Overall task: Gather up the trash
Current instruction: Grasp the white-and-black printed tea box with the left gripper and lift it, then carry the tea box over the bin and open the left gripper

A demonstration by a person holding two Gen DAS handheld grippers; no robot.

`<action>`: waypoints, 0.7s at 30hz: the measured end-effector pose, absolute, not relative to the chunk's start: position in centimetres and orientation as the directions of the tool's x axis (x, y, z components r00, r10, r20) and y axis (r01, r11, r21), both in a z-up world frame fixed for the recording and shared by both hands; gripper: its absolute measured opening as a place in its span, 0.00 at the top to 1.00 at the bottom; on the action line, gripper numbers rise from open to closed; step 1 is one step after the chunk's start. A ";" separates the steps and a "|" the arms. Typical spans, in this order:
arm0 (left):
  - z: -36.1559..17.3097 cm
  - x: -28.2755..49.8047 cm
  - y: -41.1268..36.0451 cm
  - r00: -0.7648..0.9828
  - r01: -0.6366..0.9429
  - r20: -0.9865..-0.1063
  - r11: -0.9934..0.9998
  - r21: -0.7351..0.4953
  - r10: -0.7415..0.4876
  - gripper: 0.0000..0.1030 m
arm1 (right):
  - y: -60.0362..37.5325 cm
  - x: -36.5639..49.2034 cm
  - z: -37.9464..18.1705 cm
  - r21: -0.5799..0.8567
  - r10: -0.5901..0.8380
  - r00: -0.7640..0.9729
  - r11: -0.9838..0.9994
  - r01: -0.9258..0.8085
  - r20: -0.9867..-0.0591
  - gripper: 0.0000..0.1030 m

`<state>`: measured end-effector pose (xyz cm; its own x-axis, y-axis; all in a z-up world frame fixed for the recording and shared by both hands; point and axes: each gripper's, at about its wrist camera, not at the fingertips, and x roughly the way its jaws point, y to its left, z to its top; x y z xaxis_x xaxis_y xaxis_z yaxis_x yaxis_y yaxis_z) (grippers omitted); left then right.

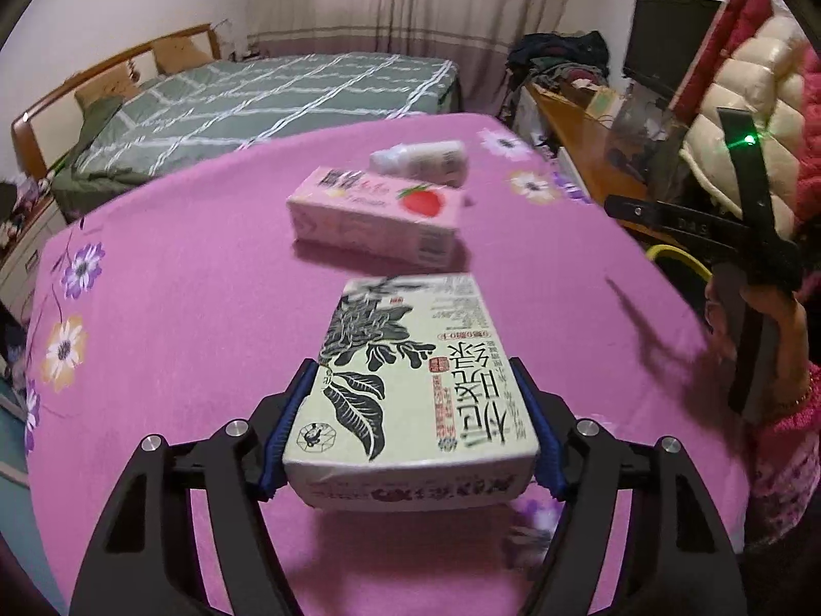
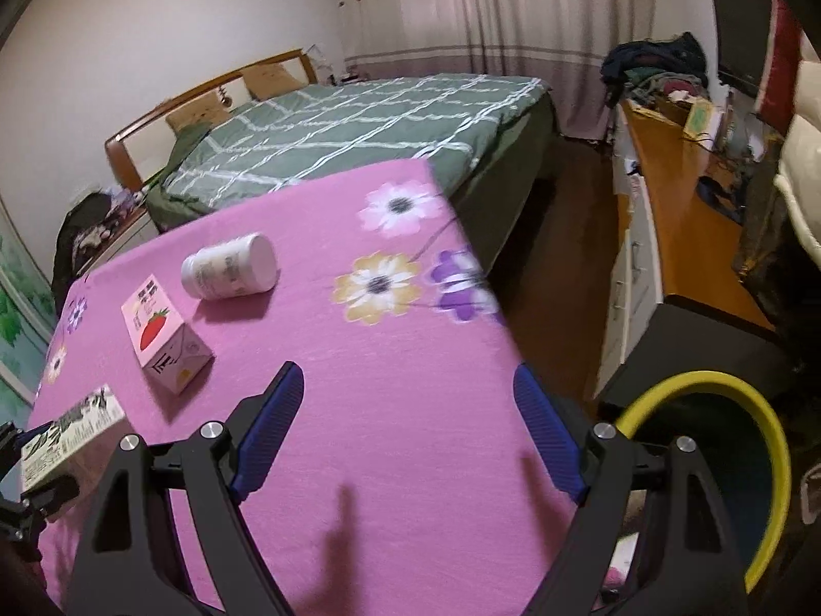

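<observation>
The lower halves of both views are filled by black gripper arms, which hide the cloth [image 1: 169,308] beneath them. In the left wrist view the tea box [image 1: 415,390] covers the cloth at centre, and its near end face is blurred, so the print there cannot be read. The bottle [image 1: 421,161] at 12 o'clock of the box is smeared by motion and partly hidden behind the pink carton [image 1: 374,218]. At 3 o'clock the frame edge cuts off a hand [image 1: 775,308] on a black handle; the right gripper's tips do not show there. A yellow arc beside it is mostly hidden.

In the right wrist view the tea box [image 2: 72,436] is cut by the frame at 9 o'clock, and the yellow rim [image 2: 718,385] of a round bin at 4 o'clock is half covered by the gripper arm; its contents are too dark to make out.

The left gripper [image 1: 413,426] is clamped on the tea box, ribbed blue pads [image 1: 287,426] pressing its long sides. The box is flat, rectangular cardboard, pale green with black leaf drawings, held above the pink, fuzzy, flower-printed cloth. The right gripper [image 2: 405,426] stands wide apart with nothing between its pads [image 2: 267,431], over bare cloth.

The carton [image 2: 161,339] is a glossy oblong with a strawberry picture, lying flat at 10 o'clock of the right gripper. The bottle [image 2: 231,267] is a white plastic cylinder on its side, just beyond the carton.
</observation>
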<state>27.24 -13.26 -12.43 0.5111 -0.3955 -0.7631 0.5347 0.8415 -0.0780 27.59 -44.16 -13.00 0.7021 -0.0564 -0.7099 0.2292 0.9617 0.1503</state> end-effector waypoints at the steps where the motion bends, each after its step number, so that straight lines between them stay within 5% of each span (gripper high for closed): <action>1: -12.0 26.8 -13.7 0.511 0.544 -0.759 0.836 -0.078 -0.403 0.31 | -44.9 26.8 -12.7 0.145 -0.067 0.701 0.960 0.239 -0.710 0.23; 21: -10.6 21.3 -34.0 0.332 0.811 -0.763 0.581 -0.070 -0.555 0.31 | -58.4 14.0 -14.0 0.119 -0.248 0.625 0.867 0.484 -0.740 0.23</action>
<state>21.26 -33.95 -10.65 0.3319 -0.5553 -0.7626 0.8112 0.5806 -0.0698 14.03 -58.40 -14.02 0.6253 -0.2481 -0.7399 0.4844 0.8668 0.1186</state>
